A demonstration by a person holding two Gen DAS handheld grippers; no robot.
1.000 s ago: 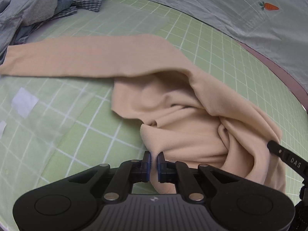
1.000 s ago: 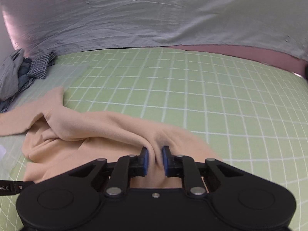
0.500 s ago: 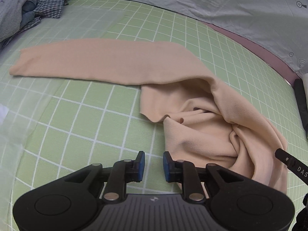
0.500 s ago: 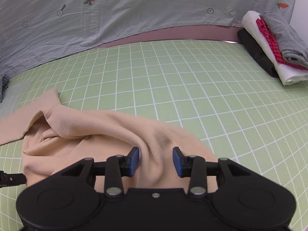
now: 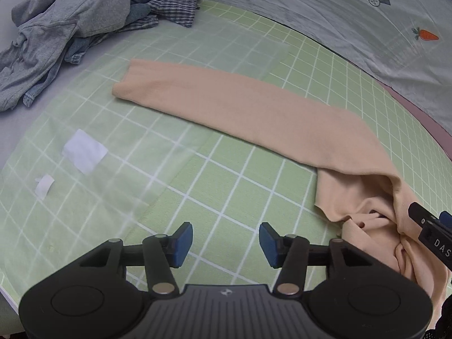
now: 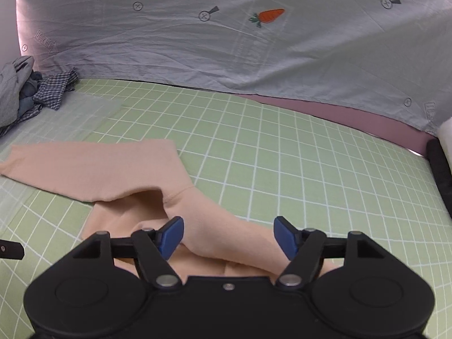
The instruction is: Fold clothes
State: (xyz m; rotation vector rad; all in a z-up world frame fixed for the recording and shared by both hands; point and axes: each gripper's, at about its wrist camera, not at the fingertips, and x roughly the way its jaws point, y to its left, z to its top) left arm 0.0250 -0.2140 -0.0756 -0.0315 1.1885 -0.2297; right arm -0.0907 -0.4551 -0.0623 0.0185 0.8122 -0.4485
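Observation:
A peach long-sleeved garment (image 5: 254, 104) lies on the green grid mat (image 5: 220, 186). One sleeve stretches flat to the left and the body is bunched at the right (image 5: 375, 214). My left gripper (image 5: 226, 238) is open and empty over bare mat, left of the bunched body. My right gripper (image 6: 228, 237) is open and empty, with the garment's bunched cloth (image 6: 206, 226) lying under and between its blue pads. The right gripper's tip shows at the right edge of the left wrist view (image 5: 432, 228).
A pile of grey, denim and checked clothes (image 5: 70, 28) lies at the far left. Two white paper scraps (image 5: 84, 154) lie on the mat. A grey carrot-print sheet (image 6: 254, 42) hangs behind. Folded dark and white clothes (image 6: 440, 152) are at the right edge.
Both grippers let go of the peach garment and opened wide. The left gripper moved left off the cloth over bare mat. The sleeve now lies stretched out flat.

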